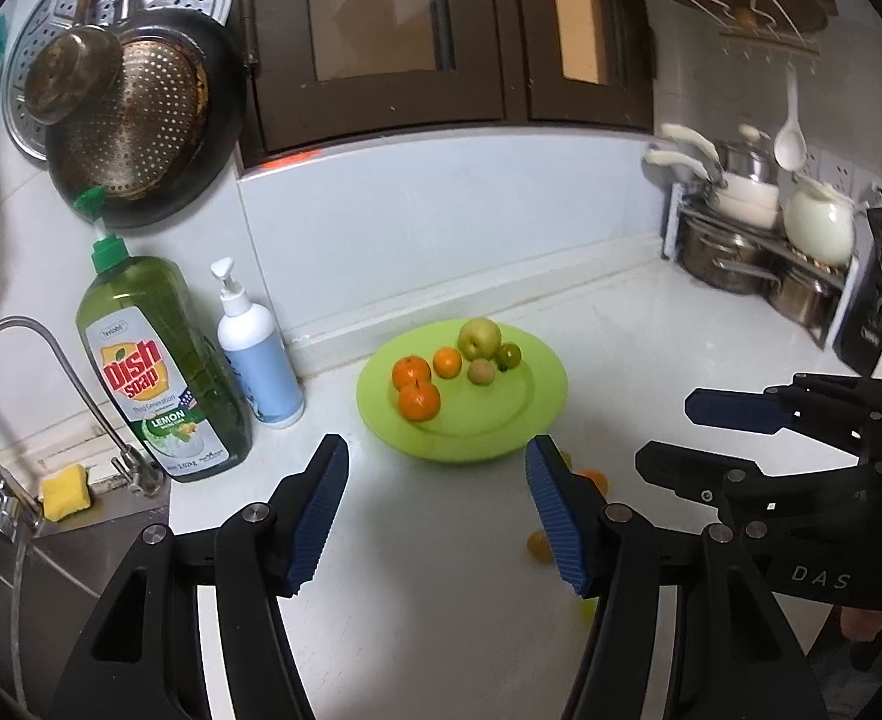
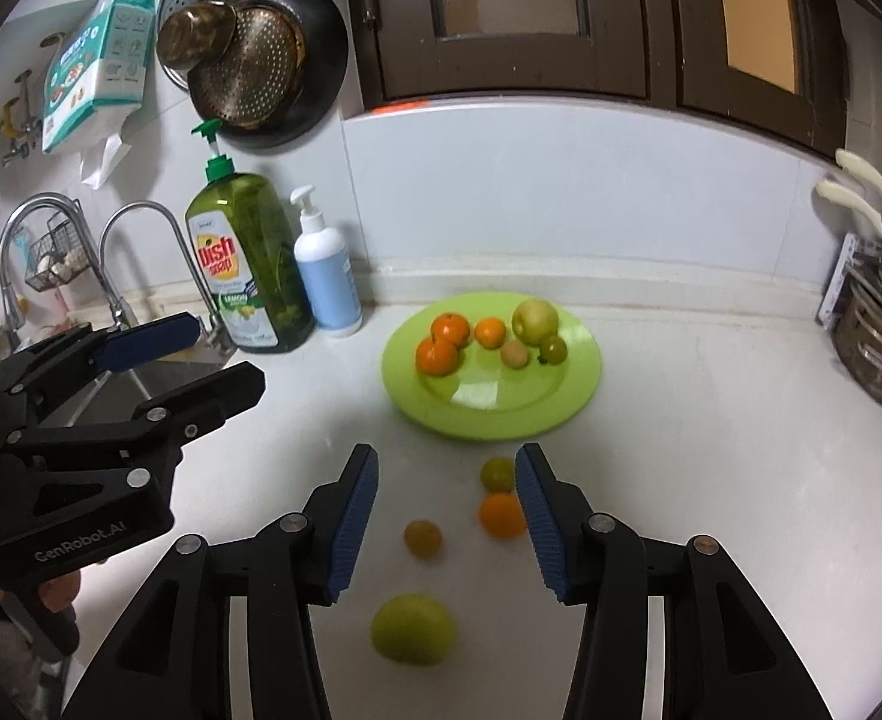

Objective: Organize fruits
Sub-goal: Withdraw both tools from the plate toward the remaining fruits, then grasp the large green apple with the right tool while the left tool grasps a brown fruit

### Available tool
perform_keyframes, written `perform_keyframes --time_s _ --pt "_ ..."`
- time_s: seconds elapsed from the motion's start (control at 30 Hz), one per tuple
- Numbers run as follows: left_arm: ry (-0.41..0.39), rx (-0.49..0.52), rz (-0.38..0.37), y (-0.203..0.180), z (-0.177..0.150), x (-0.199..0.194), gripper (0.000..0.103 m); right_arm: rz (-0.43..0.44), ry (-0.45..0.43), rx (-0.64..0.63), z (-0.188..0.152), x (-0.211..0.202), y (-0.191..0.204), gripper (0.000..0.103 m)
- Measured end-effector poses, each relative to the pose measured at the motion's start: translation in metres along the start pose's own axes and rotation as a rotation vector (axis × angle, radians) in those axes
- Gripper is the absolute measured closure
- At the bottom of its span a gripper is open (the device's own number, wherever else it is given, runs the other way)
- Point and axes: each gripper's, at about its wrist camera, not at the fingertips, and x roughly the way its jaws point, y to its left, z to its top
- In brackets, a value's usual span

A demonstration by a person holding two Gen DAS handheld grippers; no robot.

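A lime-green plate (image 2: 537,414) (image 1: 525,420) on the white counter holds several fruits: oranges (image 2: 438,355), a green apple (image 2: 535,320), a small brown fruit (image 2: 514,354) and a small green one (image 2: 553,350). On the counter in front of it lie a small green fruit (image 2: 496,474), an orange (image 2: 502,515), a yellowish-brown fruit (image 2: 422,537) and a green apple (image 2: 413,629). My right gripper (image 2: 447,468) is open and empty above these loose fruits. My left gripper (image 1: 437,459) is open and empty, in front of the plate.
A green dish soap bottle (image 1: 159,366) and a white pump bottle (image 1: 260,354) stand left of the plate by the wall. The sink and tap (image 1: 51,396) are at the left. A rack of pots (image 1: 759,240) stands at the right. Pans hang on the wall (image 2: 255,54).
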Motion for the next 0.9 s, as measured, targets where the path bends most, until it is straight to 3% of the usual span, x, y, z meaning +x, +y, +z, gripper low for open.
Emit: perform_keyframes --time_s 0.5,0.9 --pt "0.086 0.146 -0.107 -0.003 -0.04 0.029 0.042 -0.027 0.19 0.07 -0.055 0.027 0.016 0.054" --pt "0.176 0.27 -0.202 -0.014 -0.06 0.062 0.042 -0.04 0.29 0.105 -0.074 0.046 0.018 0.054"
